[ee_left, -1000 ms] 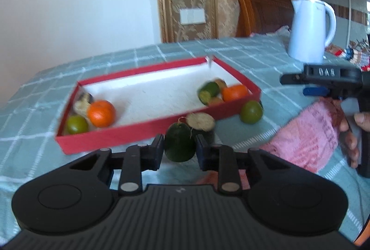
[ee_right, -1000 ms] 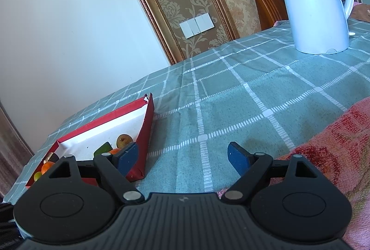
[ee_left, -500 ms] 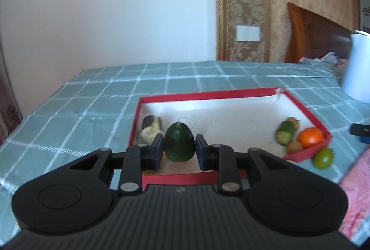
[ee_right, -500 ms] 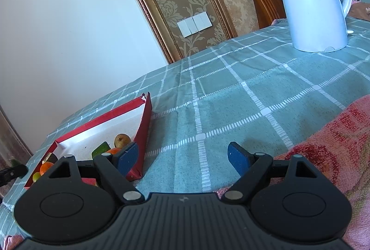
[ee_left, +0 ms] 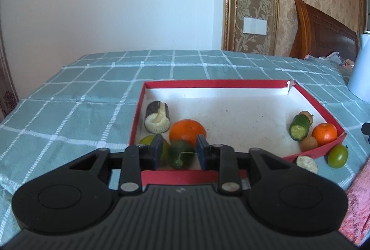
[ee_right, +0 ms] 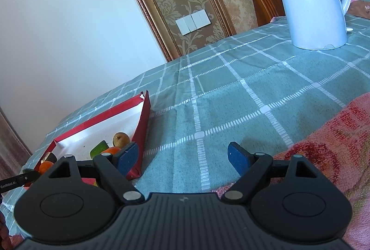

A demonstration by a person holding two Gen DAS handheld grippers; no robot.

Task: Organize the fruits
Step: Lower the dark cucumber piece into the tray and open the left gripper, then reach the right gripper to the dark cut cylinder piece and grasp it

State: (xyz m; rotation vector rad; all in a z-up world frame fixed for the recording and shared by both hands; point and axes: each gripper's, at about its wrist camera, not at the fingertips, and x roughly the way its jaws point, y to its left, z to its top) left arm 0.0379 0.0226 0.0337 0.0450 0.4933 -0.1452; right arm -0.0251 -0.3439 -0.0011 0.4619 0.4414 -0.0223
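Observation:
A red tray (ee_left: 215, 83) with a white floor lies on the checked tablecloth. My left gripper (ee_left: 180, 149) hovers over its near left corner, jaws opening. A dark green fruit (ee_left: 179, 155) lies tipped over on the tray floor between the pads, with small gaps on both sides. Just behind it are an orange (ee_left: 186, 130), a pale green fruit (ee_left: 146, 140) and a black-and-white cut piece (ee_left: 157, 119). My right gripper (ee_right: 182, 157) is open over bare cloth, right of the tray (ee_right: 143, 115), with nothing between its fingers.
The tray's right corner holds a cucumber piece (ee_left: 299, 127), a small orange (ee_left: 323, 134) and a brown fruit (ee_left: 308, 143). Outside it lie a green tomato (ee_left: 337, 156) and a pale cut piece (ee_left: 307, 164). A white kettle (ee_right: 312, 0) stands far right; a pink towel (ee_right: 323, 145) lies near.
My left gripper carried the dark green fruit leftward to the tray's near left corner. Its jaws have parted and the fruit has tipped onto the tray floor. The right gripper stayed put.

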